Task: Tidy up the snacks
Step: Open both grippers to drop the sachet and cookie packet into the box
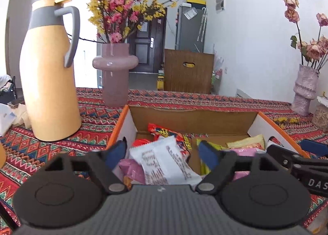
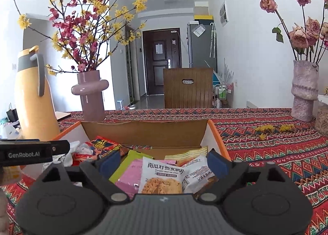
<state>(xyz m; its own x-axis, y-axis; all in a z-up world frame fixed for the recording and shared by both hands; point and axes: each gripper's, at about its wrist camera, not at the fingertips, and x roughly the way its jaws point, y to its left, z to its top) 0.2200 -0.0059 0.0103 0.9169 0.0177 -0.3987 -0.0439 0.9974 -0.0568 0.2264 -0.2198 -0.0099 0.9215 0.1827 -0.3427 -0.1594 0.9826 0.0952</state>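
Several snack packets lie in the cardboard box [image 2: 143, 134] w/ both jaws spread wide, nothing gripped. Oat-chip packet [image 2: 162, 175] sits btwn right gripper [image 2: 164, 163] jaws; white packet [image 1: 164, 159] btwn left gripper [image 1: 164, 153] jaws. Judged light, crinkly, slippery, crushable: best pinched at sealed edges.

The left gripper's body hid the near wall of the box [image 1: 131, 118] and the lower end of the white packet [image 1: 164, 159], whose print was too blurred to read. The right gripper's body covered the bottom of the oat-chip packet [image 2: 162, 175]. The pink pouch [image 2: 129, 175] lay half buried under other packets. The flask [image 2: 32, 95] was cut off below by the box wall.
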